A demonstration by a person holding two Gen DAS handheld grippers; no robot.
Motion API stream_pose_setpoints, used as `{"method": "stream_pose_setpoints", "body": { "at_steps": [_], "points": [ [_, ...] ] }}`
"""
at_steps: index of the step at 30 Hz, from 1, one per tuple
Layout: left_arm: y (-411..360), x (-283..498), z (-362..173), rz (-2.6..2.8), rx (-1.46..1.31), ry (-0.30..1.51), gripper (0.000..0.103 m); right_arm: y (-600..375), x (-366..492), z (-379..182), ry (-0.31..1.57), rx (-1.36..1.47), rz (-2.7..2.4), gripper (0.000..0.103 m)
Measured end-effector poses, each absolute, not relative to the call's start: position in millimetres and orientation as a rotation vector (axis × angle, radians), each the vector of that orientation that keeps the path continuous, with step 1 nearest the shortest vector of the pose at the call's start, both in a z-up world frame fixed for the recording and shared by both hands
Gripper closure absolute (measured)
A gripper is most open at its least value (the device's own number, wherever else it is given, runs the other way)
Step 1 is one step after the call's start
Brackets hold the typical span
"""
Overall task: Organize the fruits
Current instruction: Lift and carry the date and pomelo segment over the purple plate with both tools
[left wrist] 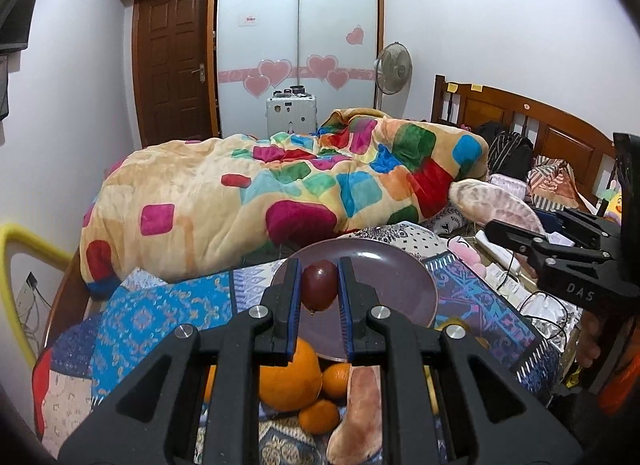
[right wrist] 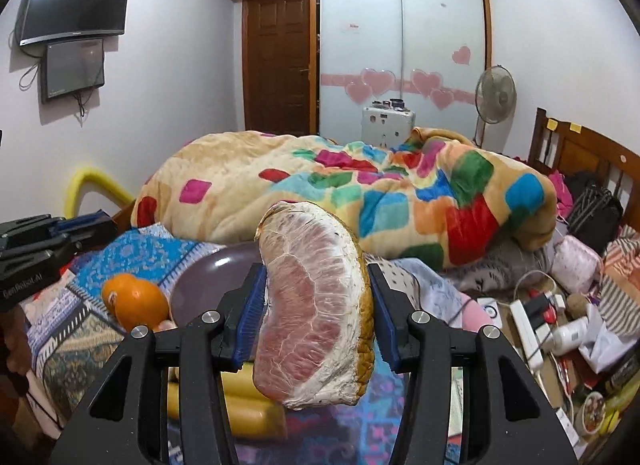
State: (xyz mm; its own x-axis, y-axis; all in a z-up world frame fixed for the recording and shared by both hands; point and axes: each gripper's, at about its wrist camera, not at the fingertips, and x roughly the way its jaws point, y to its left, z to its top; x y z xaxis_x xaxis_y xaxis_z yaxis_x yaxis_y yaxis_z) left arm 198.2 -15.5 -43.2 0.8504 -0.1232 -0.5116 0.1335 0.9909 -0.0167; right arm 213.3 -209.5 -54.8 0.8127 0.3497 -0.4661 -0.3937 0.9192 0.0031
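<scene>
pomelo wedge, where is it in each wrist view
Left wrist: the pomelo wedge sits at the right edge, in the right gripper.
Right wrist: the wedge fills the centre, clamped between the blue pads.
Shared landmark: the purple plate, below the wedge in both.

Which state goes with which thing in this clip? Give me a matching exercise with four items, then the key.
Things:
1. dark red fruit
2. pomelo wedge
3. purple plate
4. big orange

States:
A. lying on the patterned cloth, under the left gripper
B. clamped in the right gripper
C. nothing on it, on the bed
D. clamped between the left gripper's blue pads

Pairs: 1-D, 2-B, 3-C, 4-A
</scene>
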Motion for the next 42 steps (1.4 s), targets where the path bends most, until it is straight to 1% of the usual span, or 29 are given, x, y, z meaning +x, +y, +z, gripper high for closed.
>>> {"method": "stream_pose_setpoints", "body": {
  "at_steps": [11,28,34,42],
  "points": [
    [-16.4,243.1,-58.2,-0.109,0.006,0.606,0.086,-179.6,243.3,-65.7,0.509,-0.132,0.422,0.057],
    [-9.2,299.6,-106.0,-0.095,-0.025,0.816,0.086,-153.7,287.1,-108.1,0.669,-0.223,0.440,0.057],
    [-14.1,312.9,-112.3,-0.109,-0.017,0.873,0.086,-143.7,298.8,-116.1,0.725,-0.275,0.443,0.057],
    [-13.8,319.3,-114.6,-0.120,-0.015,0.902,0.085,-141.0,309.9,-121.1,0.789,-0.294,0.454,0.056]
  ]
}}
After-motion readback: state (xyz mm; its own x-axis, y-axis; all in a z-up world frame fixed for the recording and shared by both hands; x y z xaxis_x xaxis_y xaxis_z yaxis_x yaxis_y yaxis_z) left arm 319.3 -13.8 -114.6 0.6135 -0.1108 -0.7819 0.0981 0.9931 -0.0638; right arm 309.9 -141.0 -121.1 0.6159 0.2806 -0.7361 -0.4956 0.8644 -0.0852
